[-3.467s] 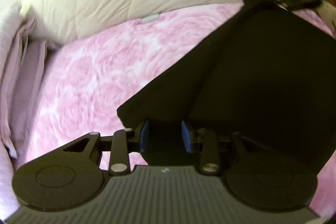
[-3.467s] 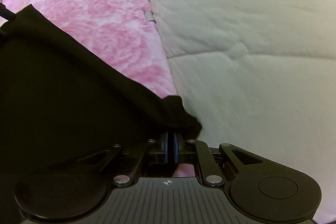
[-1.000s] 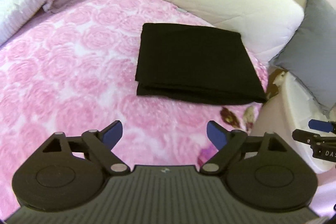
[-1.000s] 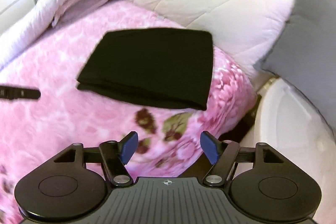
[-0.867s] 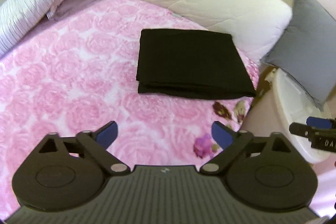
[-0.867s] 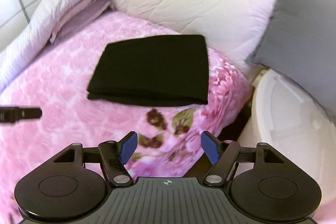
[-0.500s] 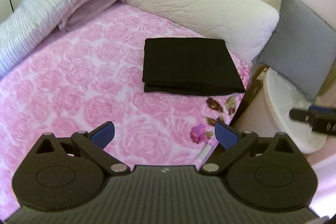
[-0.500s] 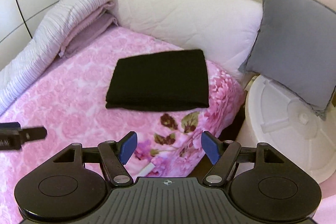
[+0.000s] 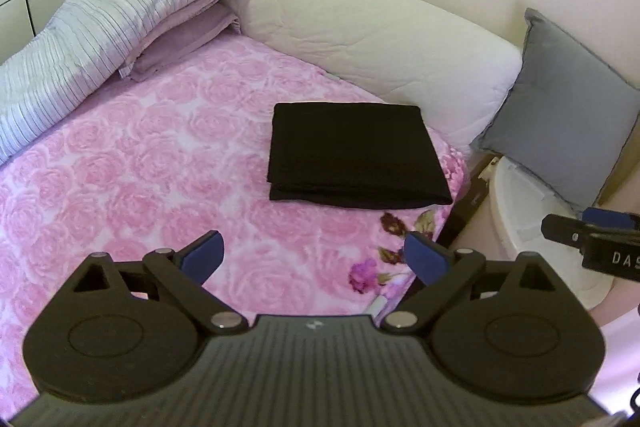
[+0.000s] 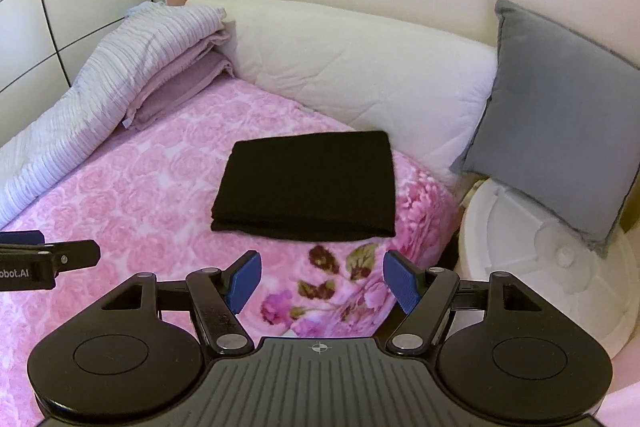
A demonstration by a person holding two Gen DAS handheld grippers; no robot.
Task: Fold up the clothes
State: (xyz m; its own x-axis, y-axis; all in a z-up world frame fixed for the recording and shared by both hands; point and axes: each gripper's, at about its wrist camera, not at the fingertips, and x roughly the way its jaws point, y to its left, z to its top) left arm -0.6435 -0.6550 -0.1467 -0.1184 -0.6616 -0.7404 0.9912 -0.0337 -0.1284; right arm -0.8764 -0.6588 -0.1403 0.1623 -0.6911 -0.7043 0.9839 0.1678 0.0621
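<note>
Looking down on the cloth (image 9: 352, 155), lying as a flat black rectangle on the bed (image 9: 120, 167) near its far right corner, just beside the quilt (image 9: 360, 39) along the far edge and close to the right edge.

Holding the left gripper (image 9: 314, 251) above the near part of the bed, well apart from the cloth, jaws spread wide, having just been opening, with nothing between them. Holding the right gripper (image 10: 322, 271) alongside, over the bed's right edge, jaws fairly wide too and gripping nothing.

Judging the fold as most likely done, and so treating this as the check after letting go:
- Keeping both grippers high and clear, and avoiding any brush against the top layer that could drag it askew.
- Keeping the jaws apart, so no pad is catching a loose hem.
- Inspecting the near edge, where the layers are showing slightly stepped; deciding whether that is neat enough.
- If tidying, coming in low from the near edge, pinching only the top layers at both near corners together, and pulling evenly, not one side first.
- Minding the right edge of the bed, since a sideways tug is likely risking the cloth sliding off toward the tub (image 10: 520, 247).
</note>
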